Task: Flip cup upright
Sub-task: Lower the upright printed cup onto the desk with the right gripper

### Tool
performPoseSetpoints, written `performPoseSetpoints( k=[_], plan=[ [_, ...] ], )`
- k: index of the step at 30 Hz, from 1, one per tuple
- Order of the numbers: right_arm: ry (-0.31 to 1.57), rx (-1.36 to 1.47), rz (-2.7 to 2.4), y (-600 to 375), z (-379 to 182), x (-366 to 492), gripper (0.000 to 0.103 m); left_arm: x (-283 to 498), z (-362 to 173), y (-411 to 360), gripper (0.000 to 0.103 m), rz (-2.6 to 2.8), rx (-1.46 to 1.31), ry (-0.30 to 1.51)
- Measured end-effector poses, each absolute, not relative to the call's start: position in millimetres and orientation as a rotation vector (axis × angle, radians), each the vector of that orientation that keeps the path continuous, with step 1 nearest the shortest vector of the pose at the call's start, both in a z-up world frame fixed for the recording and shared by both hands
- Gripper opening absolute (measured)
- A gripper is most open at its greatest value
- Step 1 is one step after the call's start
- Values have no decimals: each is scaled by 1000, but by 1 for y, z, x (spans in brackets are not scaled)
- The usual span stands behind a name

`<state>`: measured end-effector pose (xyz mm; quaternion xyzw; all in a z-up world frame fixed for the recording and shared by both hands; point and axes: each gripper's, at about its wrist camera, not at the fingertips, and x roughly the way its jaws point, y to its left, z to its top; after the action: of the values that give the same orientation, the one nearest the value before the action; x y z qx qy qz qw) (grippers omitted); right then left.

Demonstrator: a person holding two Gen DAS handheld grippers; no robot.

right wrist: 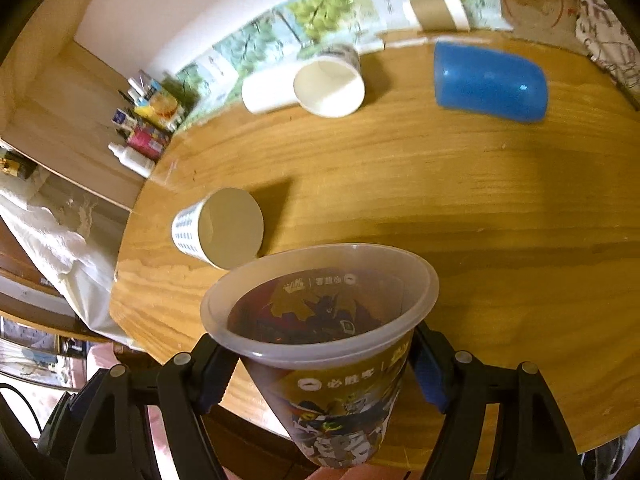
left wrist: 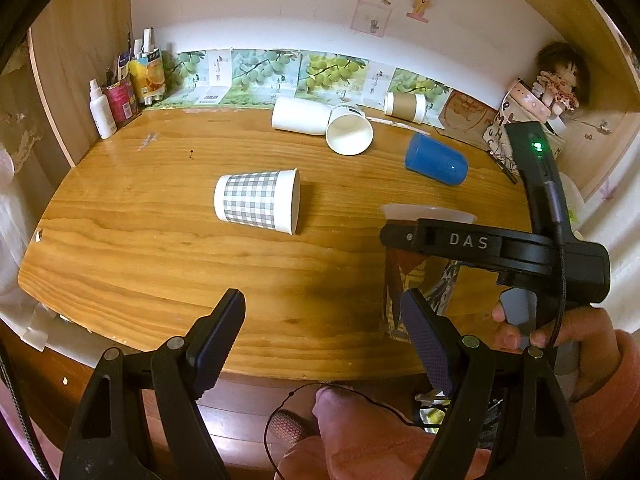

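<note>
The right tool [right wrist: 320,376] is clamped on a printed plastic cup [right wrist: 320,344], upright with its rim up, at the near edge of the tabletop [right wrist: 460,200]. The left tool [left wrist: 324,340] hangs with its fingers apart and nothing between them, just beside that cup. A checked paper cup [left wrist: 256,200] lies on its side beyond the printed cup; a blue cup [left wrist: 436,160] lies farther back.
</note>
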<state>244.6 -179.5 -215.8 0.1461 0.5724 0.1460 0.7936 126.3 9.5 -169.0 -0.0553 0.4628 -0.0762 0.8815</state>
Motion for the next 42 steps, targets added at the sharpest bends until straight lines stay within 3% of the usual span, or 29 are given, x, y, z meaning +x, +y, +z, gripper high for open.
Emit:
performPoseSetpoints(
  k=[26, 42],
  plan=[
    [519, 136, 273, -173, -206, 184, 76, 110, -173, 27, 83, -92, -117, 971],
    [493, 97, 323, -170, -224, 184, 77, 112, -176, 26, 83, -75, -128, 989]
  ],
)
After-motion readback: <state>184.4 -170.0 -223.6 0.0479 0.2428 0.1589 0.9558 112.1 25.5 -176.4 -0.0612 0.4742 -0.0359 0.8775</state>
